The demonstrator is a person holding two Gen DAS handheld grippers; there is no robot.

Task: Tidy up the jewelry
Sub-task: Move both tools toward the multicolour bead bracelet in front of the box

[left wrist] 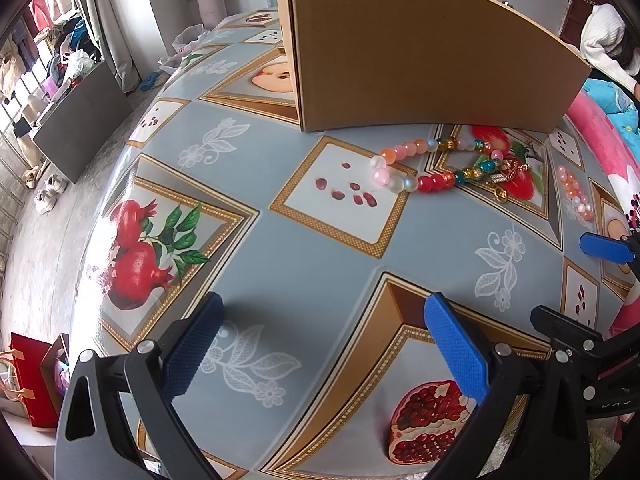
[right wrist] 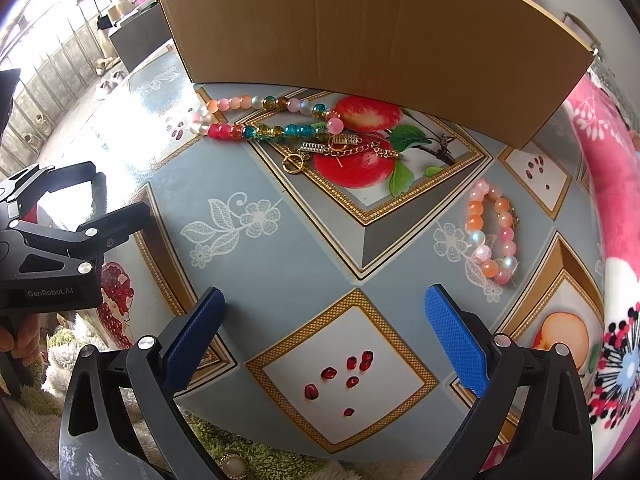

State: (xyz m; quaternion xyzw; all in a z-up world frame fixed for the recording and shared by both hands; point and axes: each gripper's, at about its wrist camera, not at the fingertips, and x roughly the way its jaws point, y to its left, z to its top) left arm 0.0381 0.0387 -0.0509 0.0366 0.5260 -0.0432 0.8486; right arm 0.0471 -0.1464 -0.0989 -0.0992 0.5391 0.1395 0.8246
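Both tools, left (left wrist: 320, 344) and right (right wrist: 324, 340), hang open and empty over the table (right wrist: 304, 248). The bracelet (right wrist: 491, 236) lies ahead-right of the right tool; the necklace (right wrist: 264, 120) and chain (right wrist: 344, 150) lie further ahead, just before the box (right wrist: 360, 32). Better to lower the pads (right wrist: 456, 340) astride one bead row, then close slowly.

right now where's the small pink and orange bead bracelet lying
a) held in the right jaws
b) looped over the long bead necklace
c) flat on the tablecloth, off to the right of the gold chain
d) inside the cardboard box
c: the small bead bracelet lies flat on the tablecloth, apart from and right of the gold chain, and nothing touches it.
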